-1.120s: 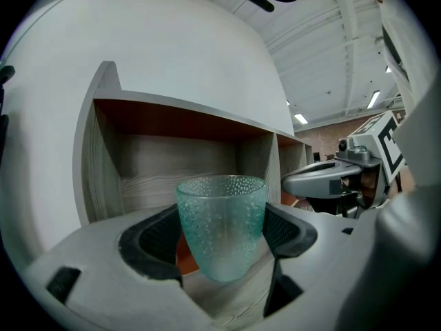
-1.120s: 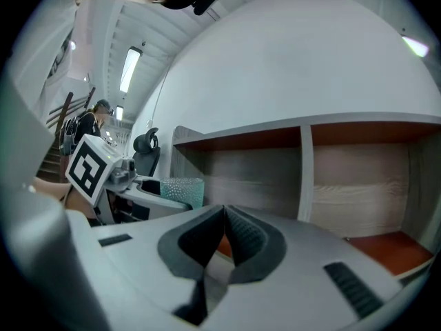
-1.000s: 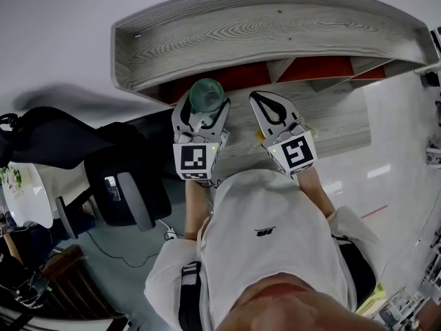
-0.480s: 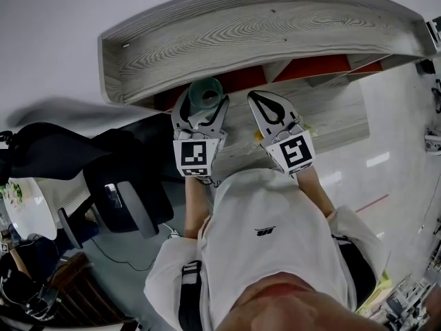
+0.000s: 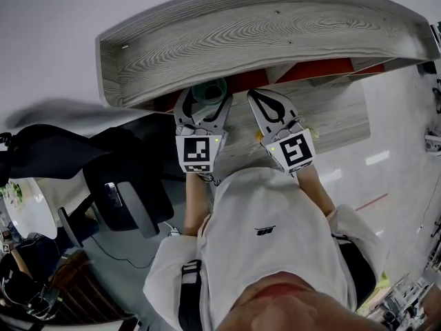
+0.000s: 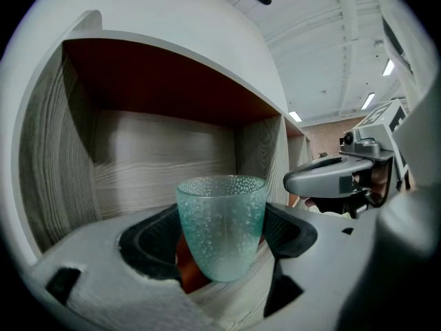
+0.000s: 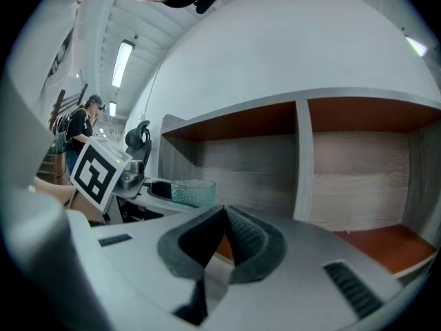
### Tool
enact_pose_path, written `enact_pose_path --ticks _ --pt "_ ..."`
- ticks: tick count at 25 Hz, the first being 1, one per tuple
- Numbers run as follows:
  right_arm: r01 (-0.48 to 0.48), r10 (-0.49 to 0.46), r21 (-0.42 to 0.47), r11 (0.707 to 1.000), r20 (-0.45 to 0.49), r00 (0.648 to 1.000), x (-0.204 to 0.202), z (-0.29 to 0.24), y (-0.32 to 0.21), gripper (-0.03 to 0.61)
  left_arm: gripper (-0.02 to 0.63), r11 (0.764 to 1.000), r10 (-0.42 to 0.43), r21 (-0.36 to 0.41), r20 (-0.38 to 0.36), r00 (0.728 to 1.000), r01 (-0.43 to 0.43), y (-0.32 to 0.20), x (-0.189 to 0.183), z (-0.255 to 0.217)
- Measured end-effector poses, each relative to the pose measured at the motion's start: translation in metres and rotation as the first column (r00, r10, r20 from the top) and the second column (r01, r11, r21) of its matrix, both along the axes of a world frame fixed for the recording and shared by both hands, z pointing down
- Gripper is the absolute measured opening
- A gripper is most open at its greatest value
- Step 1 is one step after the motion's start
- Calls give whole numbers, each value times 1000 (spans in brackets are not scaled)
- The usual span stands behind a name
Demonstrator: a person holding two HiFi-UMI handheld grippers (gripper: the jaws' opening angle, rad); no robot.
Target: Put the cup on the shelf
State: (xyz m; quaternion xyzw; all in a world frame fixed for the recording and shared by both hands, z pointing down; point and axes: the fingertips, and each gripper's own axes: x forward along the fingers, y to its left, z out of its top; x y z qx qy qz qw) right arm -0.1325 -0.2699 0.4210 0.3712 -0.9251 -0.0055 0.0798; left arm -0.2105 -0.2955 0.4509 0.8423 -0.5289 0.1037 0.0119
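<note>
A teal dimpled glass cup [image 6: 222,226] stands upright between the jaws of my left gripper [image 6: 219,236], which is shut on it. In the head view the cup [image 5: 209,91] sits at the front edge of the wooden shelf [image 5: 241,36], just under its top board, held by the left gripper [image 5: 204,107]. The left gripper view looks into a shelf bay [image 6: 165,161] with a grey wood back and a red-brown ceiling. My right gripper [image 5: 270,107] hovers beside it to the right, shut and empty, its jaws [image 7: 224,236] touching; from there the cup [image 7: 193,192] shows at the left.
The shelf has several bays split by an upright divider [image 7: 302,161], with a red-brown floor [image 7: 375,243] at the right. A black office chair [image 5: 127,195] and dark bags [image 5: 48,143] stand to the left. A white wall [image 5: 55,33] is behind the shelf.
The left gripper has carried the cup forward, from in front of the shelf to under the edge of its top board. The right gripper has barely moved.
</note>
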Motion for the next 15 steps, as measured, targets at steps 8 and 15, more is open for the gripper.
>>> enact_pose_path --ticks 8,15 --pt "6 -6 -6 1000 1 1000 0 4 -7 28 368 1000 -4 6 -5 1000 4 -11 5 2" --pt "7 -7 -4 1000 -1 1000 0 4 -8 28 368 1000 -7 22 -16 1000 7 -21 8 0"
